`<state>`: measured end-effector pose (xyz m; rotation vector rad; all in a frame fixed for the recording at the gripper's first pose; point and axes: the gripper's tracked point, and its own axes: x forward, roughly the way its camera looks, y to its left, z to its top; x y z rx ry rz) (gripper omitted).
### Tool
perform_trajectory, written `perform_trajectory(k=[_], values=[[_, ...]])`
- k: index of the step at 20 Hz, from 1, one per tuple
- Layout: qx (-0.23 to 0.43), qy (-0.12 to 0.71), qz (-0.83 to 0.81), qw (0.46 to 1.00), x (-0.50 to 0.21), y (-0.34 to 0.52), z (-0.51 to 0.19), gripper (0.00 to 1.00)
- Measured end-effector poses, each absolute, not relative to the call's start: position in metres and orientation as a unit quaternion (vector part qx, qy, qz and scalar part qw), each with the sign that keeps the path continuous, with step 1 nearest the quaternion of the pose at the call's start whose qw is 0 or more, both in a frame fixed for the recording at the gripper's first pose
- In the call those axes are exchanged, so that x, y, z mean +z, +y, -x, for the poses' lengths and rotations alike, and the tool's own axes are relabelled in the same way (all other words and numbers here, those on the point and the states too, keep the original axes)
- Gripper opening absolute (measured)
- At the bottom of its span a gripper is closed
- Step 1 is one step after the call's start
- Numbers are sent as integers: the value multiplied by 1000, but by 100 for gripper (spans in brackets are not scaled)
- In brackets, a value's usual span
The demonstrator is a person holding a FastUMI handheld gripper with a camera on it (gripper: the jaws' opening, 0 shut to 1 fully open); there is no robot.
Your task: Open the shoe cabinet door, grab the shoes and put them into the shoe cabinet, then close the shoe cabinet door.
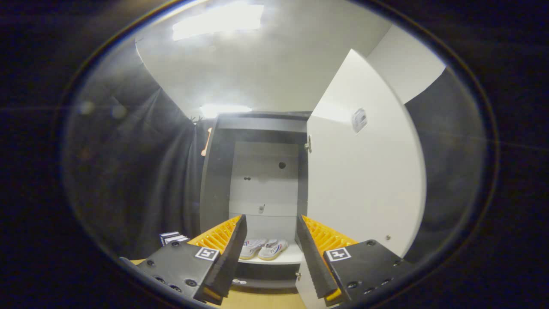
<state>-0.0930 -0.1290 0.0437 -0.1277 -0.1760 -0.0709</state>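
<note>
White shoes [261, 249] sit side by side on the bottom shelf [287, 257] inside the shoe cabinet [261, 171]. They have red and blue stripes on their sides, and their toes point out toward the gripper [271, 231]. The cabinet has a dark frame and a pale back wall with a few small holes in it. Its white door [364, 180] is swung wide open on the right side, and a small sticker is near the top of the door. The gripper is in front of the cabinet, well apart from the shoes. Its two fingers [231, 249] are black with orange ribbed backs. They stand wide apart and hold nothing. The shoes show in the gap between the fingers, further on. A black cloth wall [141, 180] hangs to the left of the cabinet. The floor [257, 300] under the gripper is light wood.
</note>
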Motion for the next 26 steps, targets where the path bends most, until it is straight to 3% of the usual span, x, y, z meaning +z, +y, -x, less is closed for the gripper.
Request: perform_trajectory(k=[8, 13, 20, 26], values=[[-129, -147, 63, 979, 95, -237, 190, 75], [-189, -132, 87, 969, 94, -306, 215, 75], [-207, -79, 59, 973, 70, -382, 168, 76], [-162, -23, 26, 986, 31, -388, 124, 80]])
